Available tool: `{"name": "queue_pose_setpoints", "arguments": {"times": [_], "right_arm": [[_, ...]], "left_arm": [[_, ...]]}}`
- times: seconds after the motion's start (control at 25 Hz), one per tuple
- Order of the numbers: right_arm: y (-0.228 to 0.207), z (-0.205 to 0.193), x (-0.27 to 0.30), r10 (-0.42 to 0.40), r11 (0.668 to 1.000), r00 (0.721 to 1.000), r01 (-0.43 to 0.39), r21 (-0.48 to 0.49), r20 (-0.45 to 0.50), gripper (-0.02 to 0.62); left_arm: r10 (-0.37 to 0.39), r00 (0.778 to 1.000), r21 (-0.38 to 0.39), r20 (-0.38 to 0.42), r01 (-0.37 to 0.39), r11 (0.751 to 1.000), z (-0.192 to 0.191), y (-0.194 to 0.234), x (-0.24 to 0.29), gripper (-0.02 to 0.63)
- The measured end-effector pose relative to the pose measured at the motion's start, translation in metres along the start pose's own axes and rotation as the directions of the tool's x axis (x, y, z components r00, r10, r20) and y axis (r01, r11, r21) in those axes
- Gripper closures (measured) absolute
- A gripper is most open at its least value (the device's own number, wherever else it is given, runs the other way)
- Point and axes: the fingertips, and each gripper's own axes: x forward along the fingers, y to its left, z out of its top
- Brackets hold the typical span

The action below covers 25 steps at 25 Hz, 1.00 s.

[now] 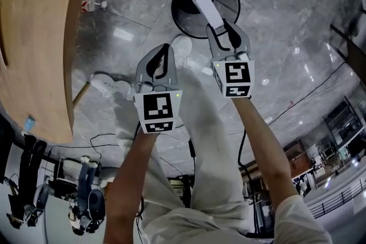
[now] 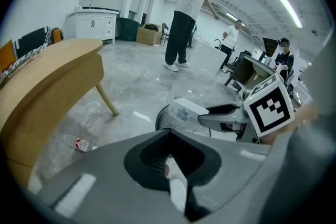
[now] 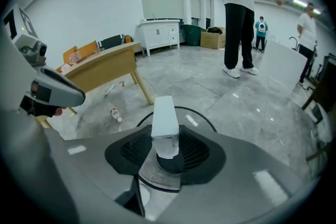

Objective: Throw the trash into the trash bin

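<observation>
Right gripper [image 1: 224,29] clamped on a long white box [image 1: 207,7], jaws pinching its near end. The box sticks out toward 12 o'clock in the head view, and its far end overlaps the mouth of the black mesh trash bin [image 1: 180,15]. In the right gripper view the same box [image 3: 163,114] stands up between the jaws of the right gripper [image 3: 167,139], with the bin's rim [image 3: 200,114] right behind it and mesh showing through the jaw opening.

Left gripper [image 1: 165,50] sits at 9 o'clock of the right one and a bit nearer the person. Its jaws are together and have hold of nothing. Its own view confirms the left gripper [image 2: 169,132] is closed at the tips (only a white shoe and floor show through the opening). From there the right gripper's marker cube [image 2: 270,105] and the box [image 2: 185,111] lie at 2 o'clock, with the bin edge [image 2: 160,119] just under the box.

Further out:
- A wooden table [image 1: 34,37] takes up the 9 o'clock side of the head view.
- A small bottle [image 1: 90,6] lies on the grey marble floor [image 1: 297,20] at 10 o'clock, near the table and well apart from the bin.
- The person's white shoes [image 1: 111,86] are on the floor under the grippers.
- Other people [image 2: 186,13] stand in the background of both gripper views.
</observation>
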Motion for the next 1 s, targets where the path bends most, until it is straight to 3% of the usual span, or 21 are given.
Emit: {"name": "queue_pose_setpoints", "arguments": {"times": [0.16,0.4,0.56,0.64,0.88,1.0], "right_arm": [[0.000,-0.030,0.016,0.004,1.000,0.999,-0.003,0.023,-0.050,0.414],[0.002,-0.058,0.036,0.030,0.999,0.995,-0.027,0.026,-0.095,0.414],[0.002,-0.083,0.050,0.032,0.999,0.984,-0.033,0.001,-0.175,0.413],[-0.001,-0.090,0.057,0.019,0.999,0.978,-0.024,-0.023,-0.206,0.352],[0.007,-0.074,0.042,0.015,0.998,0.977,-0.027,-0.053,-0.214,0.334],[0.017,-0.053,0.034,0.015,0.995,0.982,-0.033,-0.090,-0.189,0.400]], "left_arm": [[0.000,0.999,-0.001,-0.049,0.000,1.000,-0.017,0.004,0.015,0.606],[0.007,0.999,-0.016,-0.048,-0.008,1.000,-0.021,0.011,0.029,0.606],[0.002,0.998,-0.025,-0.058,-0.004,1.000,-0.029,0.008,0.029,0.606],[-0.013,0.997,-0.023,-0.075,0.011,1.000,-0.035,0.005,0.031,0.606],[-0.027,0.996,-0.031,-0.081,0.025,0.999,-0.038,-0.001,0.018,0.606],[-0.028,0.997,-0.031,-0.066,0.026,0.999,-0.029,0.002,0.011,0.606]]}}
